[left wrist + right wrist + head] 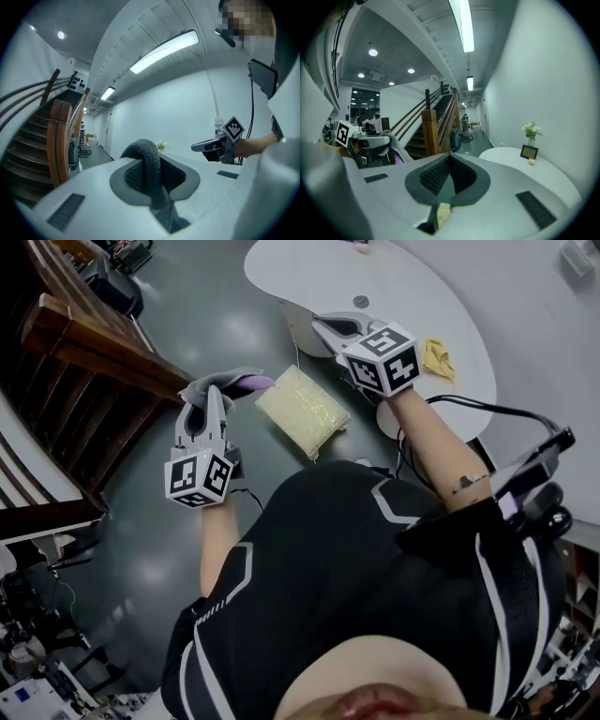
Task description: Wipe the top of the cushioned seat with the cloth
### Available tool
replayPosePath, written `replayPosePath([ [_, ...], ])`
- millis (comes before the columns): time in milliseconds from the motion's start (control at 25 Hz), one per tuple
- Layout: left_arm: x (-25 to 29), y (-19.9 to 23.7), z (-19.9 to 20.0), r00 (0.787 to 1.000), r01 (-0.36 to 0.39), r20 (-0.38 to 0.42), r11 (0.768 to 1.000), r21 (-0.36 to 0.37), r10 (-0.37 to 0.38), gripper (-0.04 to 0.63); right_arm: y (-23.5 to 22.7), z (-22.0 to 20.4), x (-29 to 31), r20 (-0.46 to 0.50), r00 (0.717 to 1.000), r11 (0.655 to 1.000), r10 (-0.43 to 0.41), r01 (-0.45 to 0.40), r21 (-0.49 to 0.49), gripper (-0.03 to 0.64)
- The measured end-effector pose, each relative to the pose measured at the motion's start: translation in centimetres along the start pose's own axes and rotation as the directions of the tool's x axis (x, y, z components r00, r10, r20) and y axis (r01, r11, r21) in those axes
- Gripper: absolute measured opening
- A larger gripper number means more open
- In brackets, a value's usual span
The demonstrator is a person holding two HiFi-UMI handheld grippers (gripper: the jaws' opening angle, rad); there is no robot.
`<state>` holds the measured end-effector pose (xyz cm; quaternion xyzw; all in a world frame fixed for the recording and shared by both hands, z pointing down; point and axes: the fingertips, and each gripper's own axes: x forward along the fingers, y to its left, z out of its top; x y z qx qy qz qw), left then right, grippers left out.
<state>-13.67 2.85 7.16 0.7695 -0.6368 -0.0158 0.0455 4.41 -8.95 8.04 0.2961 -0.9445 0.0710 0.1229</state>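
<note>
Left gripper clenched on grey cloth, cloth raised just beside cushioned seat at its left edge, right gripper closed and empty, beyond seat's far edge, white table behind seat

The cloth looks fuzzy grey terry, the seat a pebbly pale-yellow weave, the floor polished and glossy, the bench smooth matt white, the stair rail varnished wood.
</note>
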Motion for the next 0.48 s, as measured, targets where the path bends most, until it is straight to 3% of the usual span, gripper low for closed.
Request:
replayPosePath([
  [480,0.4,-1.6,0.2,1.000,0.027,0.010,1.000,0.016,-0.027,0.038,-0.6,0.5,-0.4,0.007,1.000,1.000,0.009,-0.009,-0.003,0.005],
])
